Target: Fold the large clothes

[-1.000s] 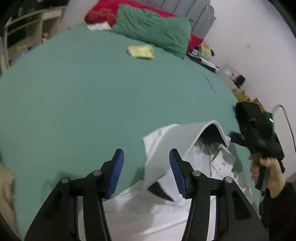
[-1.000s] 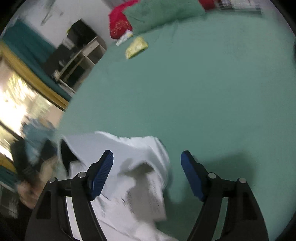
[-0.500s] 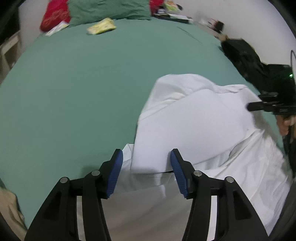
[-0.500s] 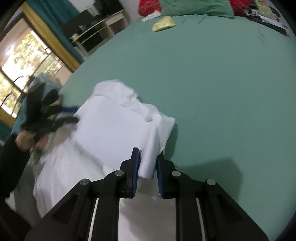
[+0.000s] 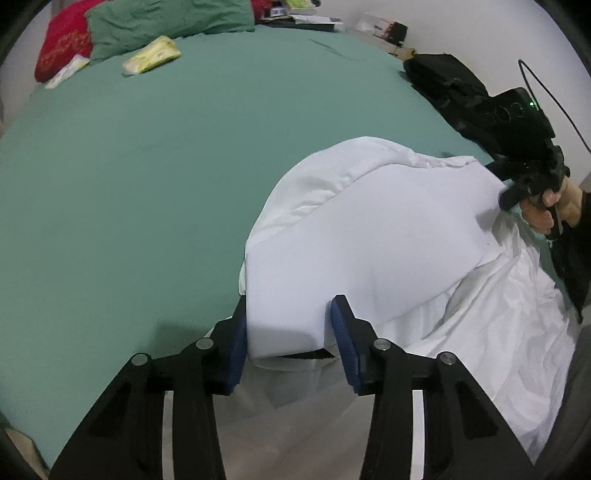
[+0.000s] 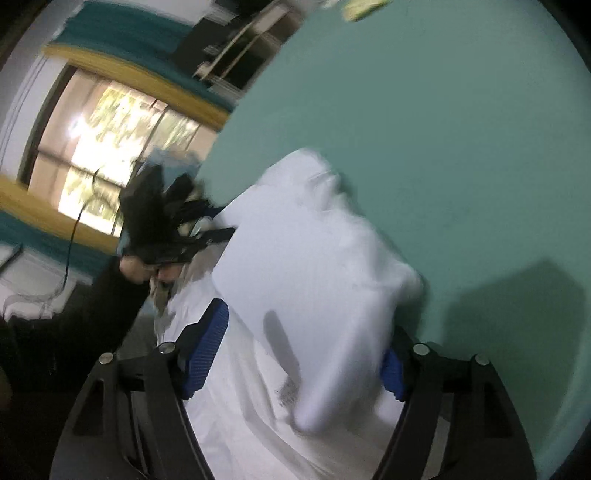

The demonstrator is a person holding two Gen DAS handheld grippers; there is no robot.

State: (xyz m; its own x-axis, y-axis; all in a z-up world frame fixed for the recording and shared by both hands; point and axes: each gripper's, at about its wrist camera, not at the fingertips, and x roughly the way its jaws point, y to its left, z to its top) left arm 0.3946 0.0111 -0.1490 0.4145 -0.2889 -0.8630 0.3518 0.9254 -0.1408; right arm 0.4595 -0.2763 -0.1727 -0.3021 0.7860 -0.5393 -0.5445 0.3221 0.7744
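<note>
my left tongs are closing around the white garment's folded corner; right tongs are opening, cloth between.

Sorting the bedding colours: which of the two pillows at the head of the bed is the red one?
The red pillow is the one at the far left corner, partly tucked behind the green pillow, which matches the green sheet.

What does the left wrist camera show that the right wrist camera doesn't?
Only the left wrist view: a green pillow, a red pillow and a black bag at the bed's far side. Only the right wrist view: a bright window and shelves. Both: the white garment on the green bed sheet, lying between each gripper's jaws, and a yellow packet.
</note>
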